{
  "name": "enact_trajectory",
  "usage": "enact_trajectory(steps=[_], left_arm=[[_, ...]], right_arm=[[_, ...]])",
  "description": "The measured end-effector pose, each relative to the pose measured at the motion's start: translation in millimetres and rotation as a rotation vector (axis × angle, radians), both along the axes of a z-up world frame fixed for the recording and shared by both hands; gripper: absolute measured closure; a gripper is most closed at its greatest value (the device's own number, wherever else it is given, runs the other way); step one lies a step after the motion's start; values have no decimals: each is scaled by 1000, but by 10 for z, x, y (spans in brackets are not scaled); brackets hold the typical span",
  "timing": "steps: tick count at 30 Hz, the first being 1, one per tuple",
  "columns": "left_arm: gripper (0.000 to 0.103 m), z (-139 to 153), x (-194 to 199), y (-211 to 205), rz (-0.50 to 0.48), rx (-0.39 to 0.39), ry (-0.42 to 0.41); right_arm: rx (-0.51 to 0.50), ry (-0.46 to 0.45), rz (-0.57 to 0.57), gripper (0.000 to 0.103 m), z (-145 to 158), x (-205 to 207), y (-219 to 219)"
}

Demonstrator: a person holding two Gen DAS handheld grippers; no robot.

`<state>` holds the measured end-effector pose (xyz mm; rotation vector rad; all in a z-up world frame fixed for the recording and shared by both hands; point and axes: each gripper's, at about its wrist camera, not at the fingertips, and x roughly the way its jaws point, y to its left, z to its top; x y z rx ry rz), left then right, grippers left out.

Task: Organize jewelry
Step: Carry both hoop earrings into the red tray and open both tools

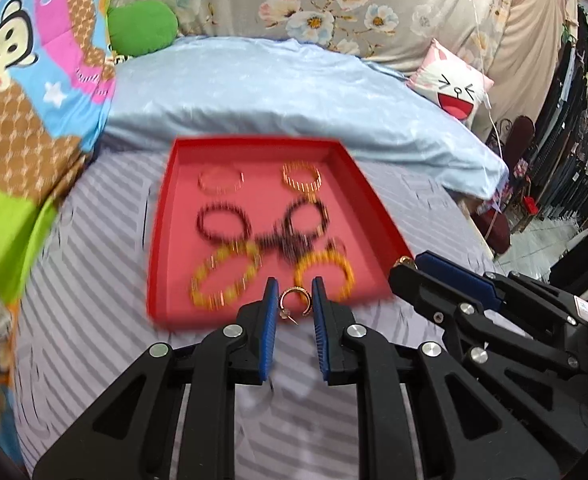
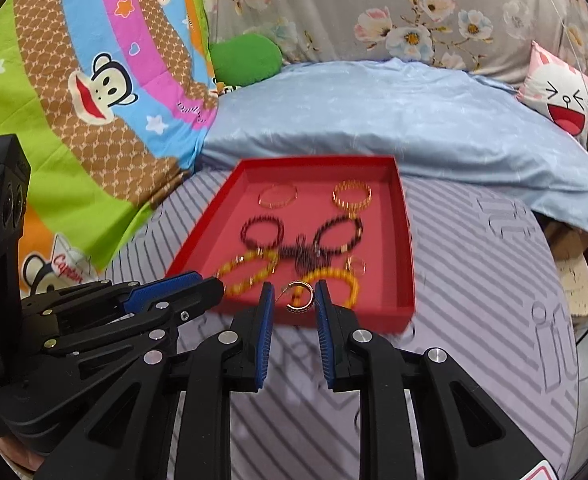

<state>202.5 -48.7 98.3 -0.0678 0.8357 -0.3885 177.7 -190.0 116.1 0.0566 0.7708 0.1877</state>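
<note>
Each gripper pinches a gold hoop earring: left gripper [image 1: 294, 300] holds one earring [image 1: 297, 303], right gripper [image 2: 294, 298] the other earring [image 2: 299, 298], low centre. Bracelets already lie in the red tray [image 1: 162, 248]; both earrings remain unplaced.

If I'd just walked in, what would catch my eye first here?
Probably the red tray in the middle of the striped bed, holding beaded bracelets: yellow ones nearest, dark ones behind. In front of it, the left tongs and right tongs each pinch a small gold hoop earring.
</note>
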Motion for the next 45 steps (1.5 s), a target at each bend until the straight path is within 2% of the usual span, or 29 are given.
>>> enact_trajectory(steps=[6,13,18,24,30,38,45], left_arm=[[86,67,680,-46,16,27,-15],[86,-272,1413,-71,10,36,93],[86,-517,1671,-62,23,49,149],[87,-669,1756,-3,37,54,188],[86,-650,1739,-38,31,83,158],[86,-664,1745,-34,35,76,163],[82,-568,1651,-51,43,109,114]], right_arm=[[-20,10,-1,83,6,630,32],[13,107,-10,83,-261,1426,-37],[63,193,-11,83,-489,1786,-69],[26,226,0,83,-677,1880,21],[26,222,-11,82,-701,1876,-2],[11,196,-15,82,-660,1859,27],[-1,153,-22,82,-537,1740,25]])
